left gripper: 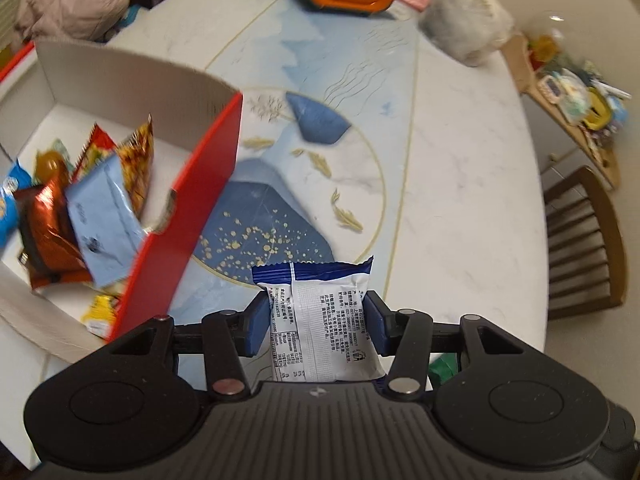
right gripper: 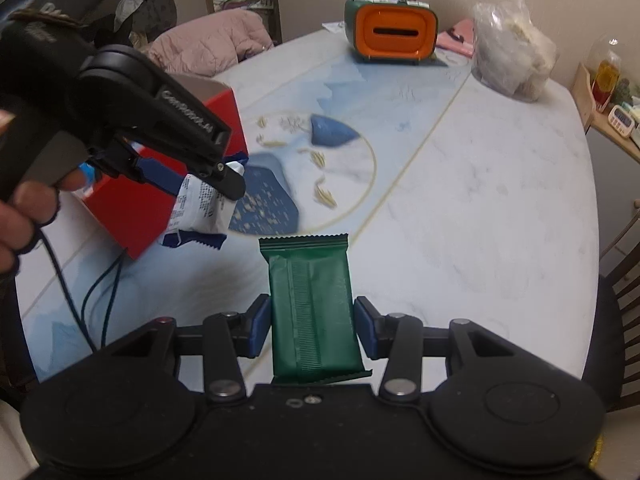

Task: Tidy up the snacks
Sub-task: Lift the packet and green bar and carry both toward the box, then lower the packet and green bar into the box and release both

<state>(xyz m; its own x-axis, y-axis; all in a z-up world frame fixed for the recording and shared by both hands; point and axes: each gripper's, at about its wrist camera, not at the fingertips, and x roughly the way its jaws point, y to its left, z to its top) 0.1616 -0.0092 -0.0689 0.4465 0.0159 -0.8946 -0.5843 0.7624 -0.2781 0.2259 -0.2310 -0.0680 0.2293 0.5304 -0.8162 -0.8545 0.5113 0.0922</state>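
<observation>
My left gripper [left gripper: 316, 322] is shut on a white and blue snack packet [left gripper: 324, 320], held above the table just right of the red box [left gripper: 180, 240]. The box holds several snack packets [left gripper: 80, 208]. In the right wrist view the left gripper [right gripper: 192, 176] holds the same white packet [right gripper: 200, 208] beside the red box [right gripper: 132, 208]. My right gripper [right gripper: 312, 326] is shut on a dark green snack packet [right gripper: 312, 312] and holds it above the table, right of the box.
An orange and green container [right gripper: 394, 32] and a clear plastic bag [right gripper: 512, 52] stand at the far side of the marble table [right gripper: 480, 200]. A wooden chair [left gripper: 584, 240] stands at the right. A dark cable [right gripper: 92, 292] lies by the box.
</observation>
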